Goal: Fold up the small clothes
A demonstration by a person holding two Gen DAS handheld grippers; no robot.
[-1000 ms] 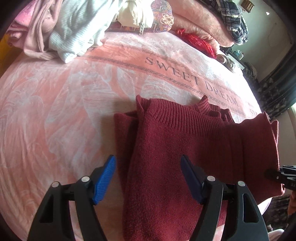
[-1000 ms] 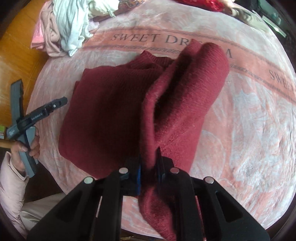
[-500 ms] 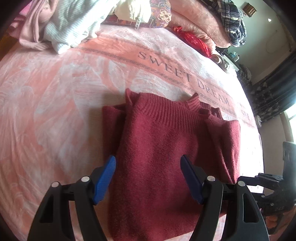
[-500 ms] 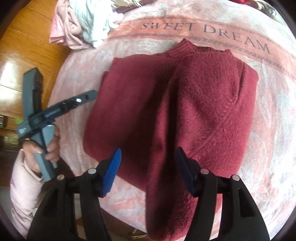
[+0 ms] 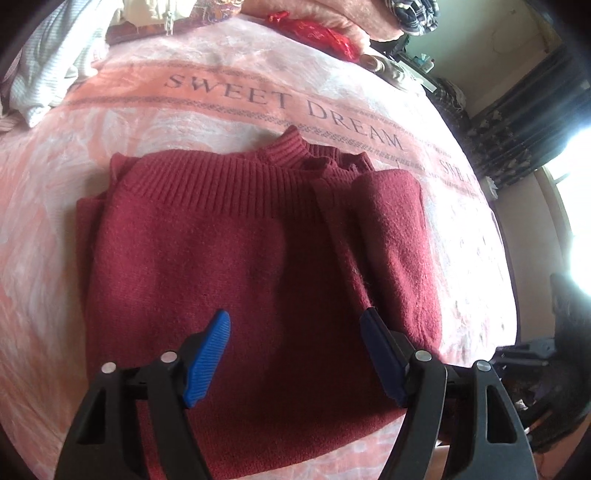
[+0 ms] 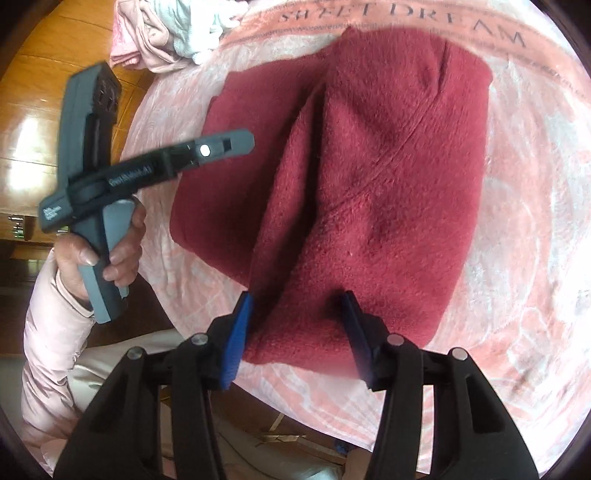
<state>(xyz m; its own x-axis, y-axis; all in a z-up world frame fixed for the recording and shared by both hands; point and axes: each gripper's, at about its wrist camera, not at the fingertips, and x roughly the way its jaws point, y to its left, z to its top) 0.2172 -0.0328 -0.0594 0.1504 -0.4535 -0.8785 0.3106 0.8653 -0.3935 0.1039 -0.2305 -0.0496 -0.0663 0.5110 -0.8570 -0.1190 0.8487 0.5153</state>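
Note:
A dark red knit sweater [image 5: 221, 240] lies on the pink blanket [image 5: 55, 221], collar at the far side, with both sides folded in over its middle. My left gripper [image 5: 295, 317] hovers open above the sweater's lower middle, and nothing sits between its blue pads [image 5: 207, 354]. In the right wrist view the sweater [image 6: 388, 166] shows its right side folded over as a thick flap. My right gripper [image 6: 297, 299] straddles the near hem of that flap. Its jaws are closing with the fabric between them, and the pads do not visibly press on it.
A heap of pale clothes [image 5: 48, 66] lies at the blanket's far left, with pillows and a red cloth [image 5: 317, 33] at the back. A hand in a pink sleeve [image 6: 122, 236] holds the left tool near the bed's left edge, over a wooden floor [image 6: 48, 74].
The right gripper let go of the lifted sweater side, which now lies folded flat, and dropped to its near hem. The left gripper moved right, from the sweater's left edge to over its middle.

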